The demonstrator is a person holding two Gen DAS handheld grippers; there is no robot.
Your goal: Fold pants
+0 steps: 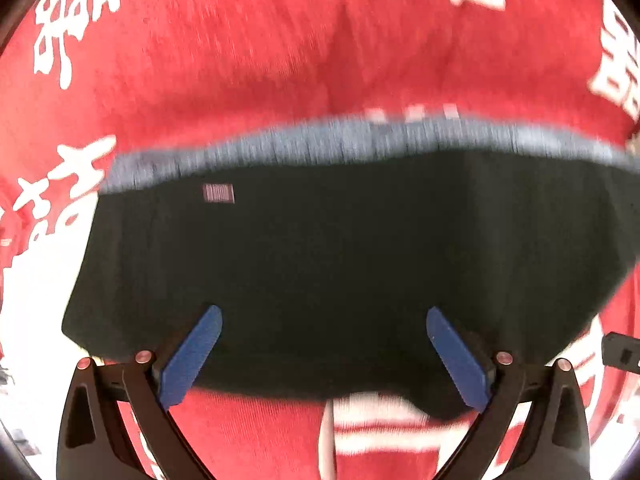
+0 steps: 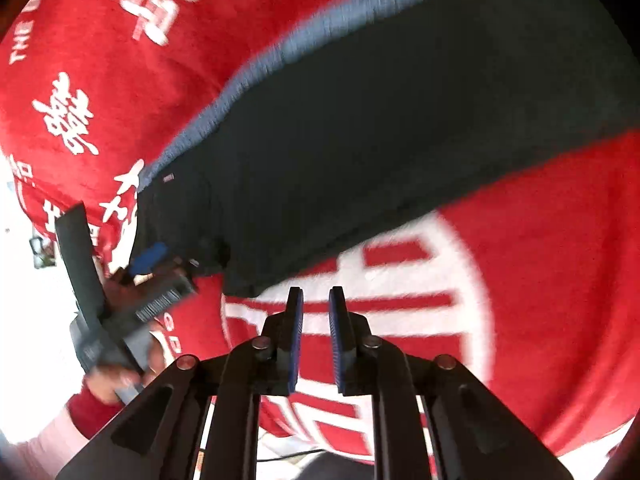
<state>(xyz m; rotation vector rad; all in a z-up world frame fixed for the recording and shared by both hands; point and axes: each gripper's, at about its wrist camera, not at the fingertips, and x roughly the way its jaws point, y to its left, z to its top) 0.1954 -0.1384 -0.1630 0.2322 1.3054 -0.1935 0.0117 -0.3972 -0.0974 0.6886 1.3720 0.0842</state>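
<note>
Left wrist view: the left tool (image 1: 324, 322) hangs over the pants (image 1: 328, 256) with its blue pads (image 1: 192, 356) spread wide apart and nothing between them. The pants are a dark, flattened bundle lying on a red cloth (image 1: 240, 60) printed with white characters. A blue-grey band (image 1: 320, 140) runs along the far edge of the pants, and a small striped label (image 1: 219, 193) sits near their far left corner. The near edge of the pants passes just beneath the pads (whether the pads touch the fabric cannot be told; the frame is blurred). A dark piece of the other tool shows at the right edge.

Right wrist view: the right tool (image 2: 316, 300) has its pads (image 2: 297, 344) nearly together, a narrow gap left between them, gripping nothing. It hovers over a white-and-red round emblem (image 2: 400, 300) on the cloth (image 2: 100, 80), just beside the near corner of the pants (image 2: 380, 128). The pants stretch from that corner toward the far right, the band (image 2: 256, 76) along their far side. At the left, the left tool (image 2: 150, 258) sits at the left end of the pants, held by a hand (image 2: 116, 384) in a pink sleeve.
</note>
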